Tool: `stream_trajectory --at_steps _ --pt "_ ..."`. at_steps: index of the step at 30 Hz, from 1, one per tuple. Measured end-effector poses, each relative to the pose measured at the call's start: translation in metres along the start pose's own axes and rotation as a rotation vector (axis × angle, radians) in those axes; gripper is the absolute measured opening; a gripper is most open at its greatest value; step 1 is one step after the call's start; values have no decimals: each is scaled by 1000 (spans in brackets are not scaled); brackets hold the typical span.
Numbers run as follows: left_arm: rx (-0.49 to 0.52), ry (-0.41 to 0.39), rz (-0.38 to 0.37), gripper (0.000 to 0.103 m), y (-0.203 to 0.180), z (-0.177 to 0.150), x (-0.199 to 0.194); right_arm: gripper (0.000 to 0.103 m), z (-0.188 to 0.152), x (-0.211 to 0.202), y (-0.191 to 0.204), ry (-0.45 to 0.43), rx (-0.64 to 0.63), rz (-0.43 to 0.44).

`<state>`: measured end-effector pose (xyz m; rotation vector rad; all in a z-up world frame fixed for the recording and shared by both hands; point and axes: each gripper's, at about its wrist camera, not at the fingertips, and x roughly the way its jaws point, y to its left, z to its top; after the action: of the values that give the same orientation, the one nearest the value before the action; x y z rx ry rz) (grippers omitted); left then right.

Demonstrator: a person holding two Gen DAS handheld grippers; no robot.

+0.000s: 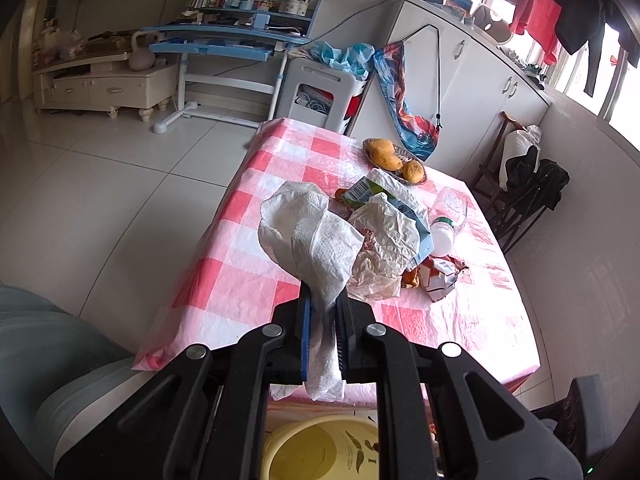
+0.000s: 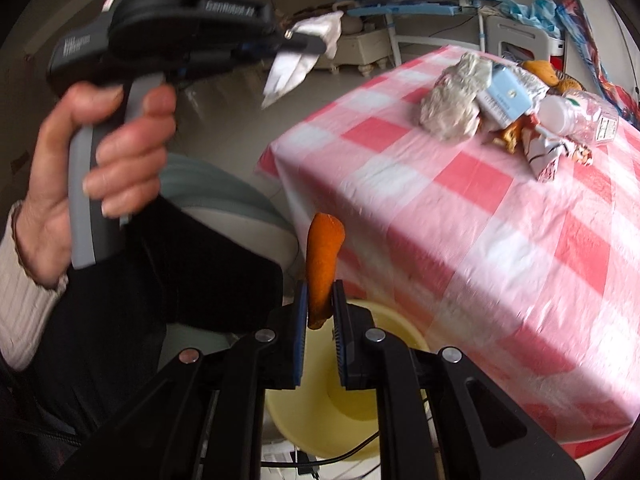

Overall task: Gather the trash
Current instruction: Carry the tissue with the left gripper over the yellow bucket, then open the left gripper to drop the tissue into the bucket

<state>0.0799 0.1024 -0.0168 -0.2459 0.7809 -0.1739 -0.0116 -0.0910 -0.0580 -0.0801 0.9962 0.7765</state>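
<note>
From your left wrist camera, your left tool is clamped on a crumpled white paper towel, which sticks up past the tips and hangs down behind them. Beyond it, on the pink-checked bench, lies a heap of trash: a crumpled bag, a carton and a clear plastic bottle. A yellow bin shows under the tool.

From your right wrist camera, your right tool is pinched on an orange peel, held above the yellow bin beside the bench edge. Your left hand grips the other tool's handle at upper left, towel in its tips.
</note>
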Motion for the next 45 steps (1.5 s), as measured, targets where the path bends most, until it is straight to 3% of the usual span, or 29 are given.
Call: stream_trajectory --at_steps 9,13,23,33,39,41,43,45 --pt "7 6 -4 11 -4 -7 -2 16 -16 0 0 36 34 -37" --pt "26 14 -1 11 -9 -14 -3 30 -19 -8 -5 20 48 -51" --pt "96 28 -41 11 -23 -40 -16 56 -14 -43 -17 -128 101 -147" --pt "151 79 -71 11 -39 -74 -28 62 -16 -79 -29 -256 173 -193" --pt "232 187 -68 11 -56 -112 -32 65 -16 -90 -39 -314 229 -206" --pt "254 239 -73 18 -62 -126 -30 66 -16 -93 -43 -324 247 -212" --pt "284 272 -62 45 -68 -137 -30 67 -17 -95 -44 -326 256 -221" --pt "323 269 -41 59 -74 -143 -33 68 -19 -95 -47 -327 265 -228"
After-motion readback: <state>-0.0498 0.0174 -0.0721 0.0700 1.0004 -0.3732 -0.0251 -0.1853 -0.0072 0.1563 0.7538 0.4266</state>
